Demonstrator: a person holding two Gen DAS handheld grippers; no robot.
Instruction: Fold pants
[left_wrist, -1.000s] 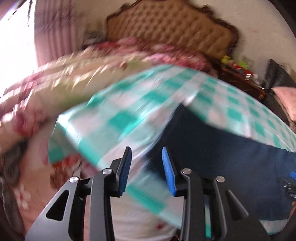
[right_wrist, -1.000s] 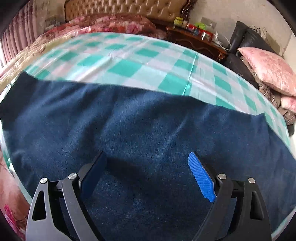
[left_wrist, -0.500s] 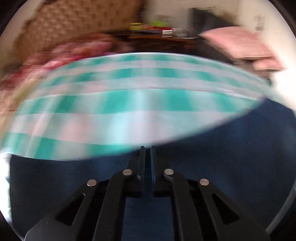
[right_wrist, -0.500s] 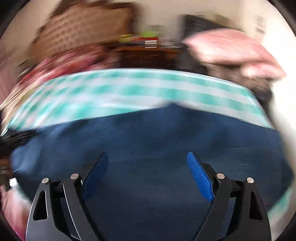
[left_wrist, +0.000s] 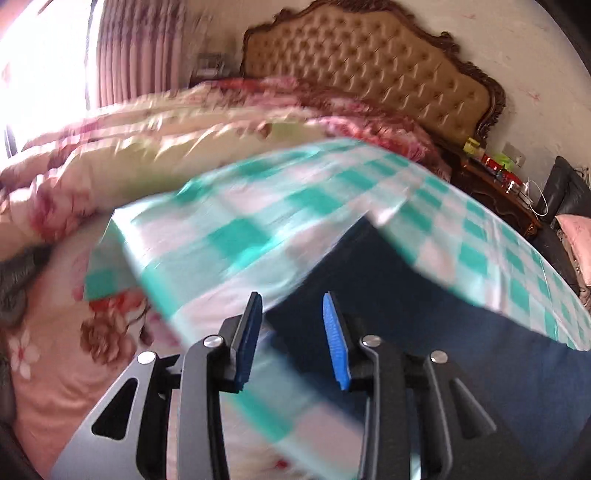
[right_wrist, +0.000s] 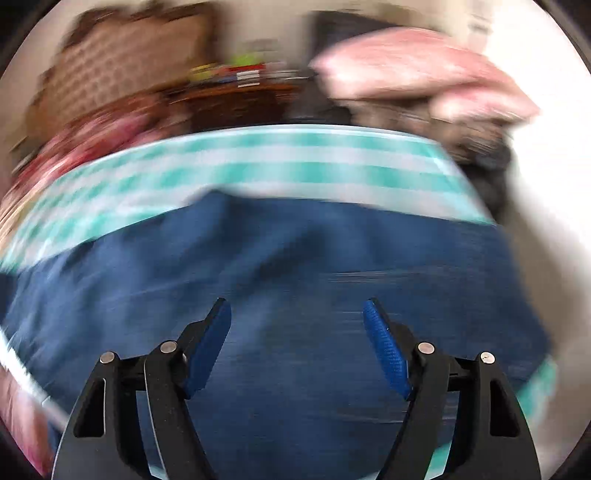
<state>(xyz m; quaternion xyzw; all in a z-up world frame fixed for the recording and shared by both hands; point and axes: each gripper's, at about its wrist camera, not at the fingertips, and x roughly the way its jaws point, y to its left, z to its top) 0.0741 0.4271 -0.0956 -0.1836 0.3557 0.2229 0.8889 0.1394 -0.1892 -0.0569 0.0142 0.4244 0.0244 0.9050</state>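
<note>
- The navy pants (right_wrist: 295, 295) lie spread on the green-checked sheet (left_wrist: 258, 236) on the bed.
- Left gripper (left_wrist: 291, 332): jaws partly open, empty, at the pants' edge.
- Right gripper (right_wrist: 297, 343): jaws wide apart, empty, over the cloth.
- The fabric looks soft, thick and limp; pinching a hem or corner seems best.

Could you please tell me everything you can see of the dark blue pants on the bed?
The dark blue pants look like soft, slightly fuzzy fabric, spread mostly flat with a few shallow wrinkles on the green-and-white checked sheet. No waistband, pockets or hems can be made out through the blur. The open right gripper is over them, gripping nothing; the open left gripper is at one edge.
</note>
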